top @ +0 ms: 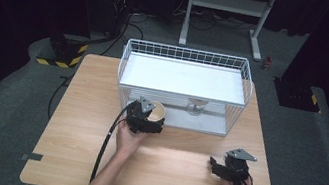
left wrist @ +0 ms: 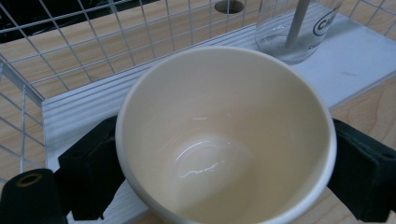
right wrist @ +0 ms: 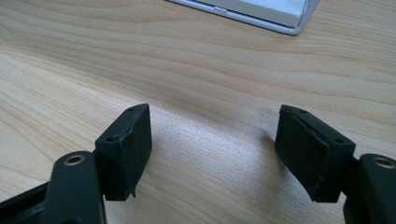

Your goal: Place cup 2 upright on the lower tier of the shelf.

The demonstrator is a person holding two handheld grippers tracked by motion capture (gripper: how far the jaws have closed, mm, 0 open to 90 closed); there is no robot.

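A cream cup (left wrist: 224,140) with nothing inside sits between the pads of my left gripper (left wrist: 224,172), which is shut on its walls. In the high view the cup (top: 158,111) and the left gripper (top: 147,120) are at the front left opening of the white wire rack (top: 188,58). A clear glass (left wrist: 294,28) stands on the rack's white lower shelf (left wrist: 355,60), beyond the cup; from above the glass (top: 195,107) is under the top shelf. My right gripper (right wrist: 215,149) stands open over bare wood, and in the high view the right gripper (top: 221,167) is near the table's front right.
The rack is a two-level wire basket on the far half of the wooden table (top: 81,124). Its wire wall (left wrist: 70,51) runs close behind and left of the cup. A metal stand (top: 228,4) and cables lie on the floor beyond the table.
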